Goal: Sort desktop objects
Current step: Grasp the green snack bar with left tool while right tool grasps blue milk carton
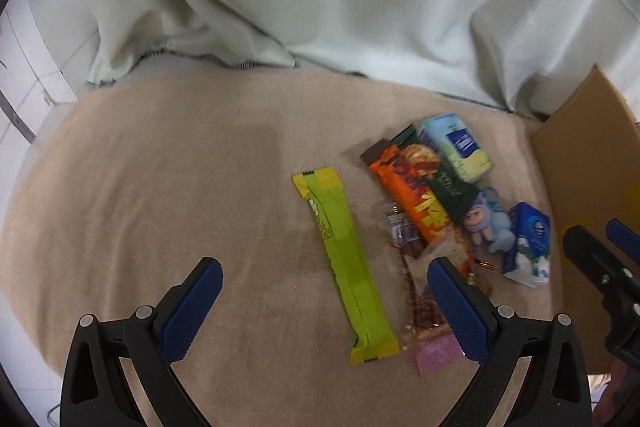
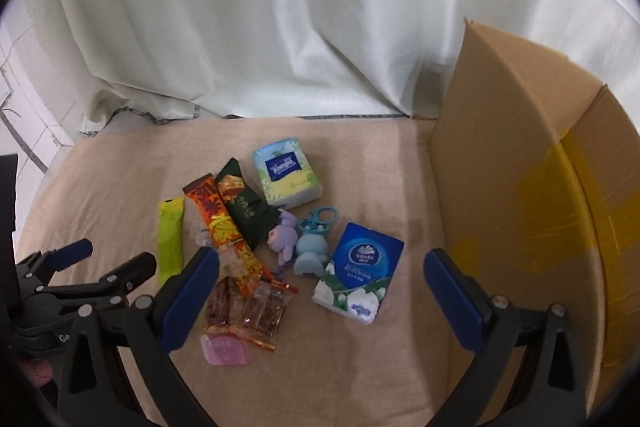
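Note:
On the beige cloth lies a cluster of items. A long green snack bar (image 1: 348,263) (image 2: 171,241) lies between the fingers of my open left gripper (image 1: 324,275), below them. An orange bar (image 1: 404,199) (image 2: 224,227), a dark green packet (image 2: 244,211), a pale blue-yellow tissue pack (image 2: 287,177), a purple plush (image 2: 284,237) and a blue keychain toy (image 2: 314,247) lie together. A blue tissue pack (image 2: 358,277) (image 1: 528,243) rests under my open right gripper (image 2: 322,269). Clear candy packets (image 2: 248,311) and a pink sachet (image 2: 224,347) lie nearest.
A cardboard box (image 2: 520,187) (image 1: 588,155) stands open at the right edge of the cloth. White curtain fabric (image 2: 280,27) hangs behind. White tiled floor (image 1: 28,75) shows at the far left. Bare beige cloth (image 1: 160,179) spreads left of the items.

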`<state>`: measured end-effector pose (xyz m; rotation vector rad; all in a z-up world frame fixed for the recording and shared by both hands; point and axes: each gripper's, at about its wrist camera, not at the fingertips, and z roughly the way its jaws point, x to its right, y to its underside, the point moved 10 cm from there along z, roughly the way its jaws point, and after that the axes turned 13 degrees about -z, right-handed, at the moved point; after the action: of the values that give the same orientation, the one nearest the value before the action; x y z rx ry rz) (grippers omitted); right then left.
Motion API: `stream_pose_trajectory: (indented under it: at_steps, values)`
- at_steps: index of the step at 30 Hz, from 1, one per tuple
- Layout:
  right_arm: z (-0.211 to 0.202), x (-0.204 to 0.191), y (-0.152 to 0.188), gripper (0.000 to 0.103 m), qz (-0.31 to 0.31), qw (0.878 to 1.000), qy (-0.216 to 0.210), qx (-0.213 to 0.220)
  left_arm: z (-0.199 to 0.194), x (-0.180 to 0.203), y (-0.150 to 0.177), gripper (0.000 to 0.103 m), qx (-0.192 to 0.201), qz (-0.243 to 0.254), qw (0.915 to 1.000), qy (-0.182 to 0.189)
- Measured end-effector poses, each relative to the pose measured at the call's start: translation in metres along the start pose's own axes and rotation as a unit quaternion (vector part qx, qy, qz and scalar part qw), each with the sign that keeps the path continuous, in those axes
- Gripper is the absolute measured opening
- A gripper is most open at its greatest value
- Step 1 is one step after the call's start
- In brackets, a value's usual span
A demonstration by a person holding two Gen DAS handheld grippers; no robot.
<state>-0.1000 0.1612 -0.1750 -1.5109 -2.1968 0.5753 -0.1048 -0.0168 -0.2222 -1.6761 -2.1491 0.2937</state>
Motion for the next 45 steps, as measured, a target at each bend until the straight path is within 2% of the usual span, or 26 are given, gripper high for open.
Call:
stream_pose_trajectory:
  at_steps: [3,6,7,11,14,17,20,21,22,25,27,30,34,41,45]
  values:
    - [0.010,0.002,0.003,0.099,0.000,1.000,0.003,-0.003,0.013,0.000,0.002,0.101,-0.003,-0.003,1.0000,-0.003]
    - [0.022,0.002,0.007,0.089,0.012,1.000,-0.004,-0.012,0.025,0.001,0.003,0.091,-0.010,-0.002,0.9999,0.002]
    - [0.027,0.003,0.009,0.088,0.017,1.000,-0.009,-0.019,0.029,0.001,0.004,0.086,-0.016,-0.003,0.9999,0.001]
    - [0.034,0.008,0.012,0.088,0.030,0.999,0.006,-0.020,0.038,0.001,0.006,0.083,-0.027,-0.007,0.9996,0.003]
    - [0.041,0.012,0.017,0.087,0.032,0.999,0.015,-0.030,0.039,0.003,0.005,0.072,-0.022,-0.007,0.9997,0.004]
    - [0.050,0.016,0.022,0.081,0.038,0.998,0.017,-0.039,0.046,0.004,0.010,0.055,-0.030,-0.005,0.9995,0.007]
    - [0.060,0.020,0.025,0.079,0.042,0.998,0.018,-0.049,0.045,0.004,0.010,0.049,-0.018,0.002,0.9998,0.002]
    - [0.061,0.022,0.023,0.078,0.046,0.998,0.019,-0.047,0.045,0.004,0.009,0.044,-0.017,0.003,0.9998,0.003]
    - [0.061,0.024,0.023,0.074,0.049,0.997,0.023,-0.048,0.045,0.004,0.008,0.038,-0.016,0.001,0.9999,0.005]
    - [0.058,0.032,0.023,0.062,0.063,0.997,0.033,-0.043,0.045,0.003,0.006,0.029,-0.016,0.004,0.9998,0.005]
    - [0.060,0.036,0.024,0.062,0.068,0.996,0.040,-0.047,0.046,0.002,0.005,0.028,-0.017,0.008,0.9998,0.005]
    - [0.064,0.032,0.026,0.062,0.074,0.995,0.020,-0.056,0.046,0.002,0.004,0.028,-0.017,0.009,0.9998,0.005]
    - [0.068,0.029,0.024,0.062,0.062,0.996,0.035,-0.061,0.047,0.003,0.003,0.028,-0.014,0.017,0.9998,0.000]
    - [0.080,0.029,0.032,0.063,0.058,0.993,0.033,-0.096,0.048,0.003,0.002,0.028,-0.014,0.020,0.9997,-0.009]
    - [0.078,0.029,0.033,0.061,0.069,0.993,0.018,-0.090,0.049,0.002,0.001,0.025,-0.011,0.017,0.9998,-0.004]
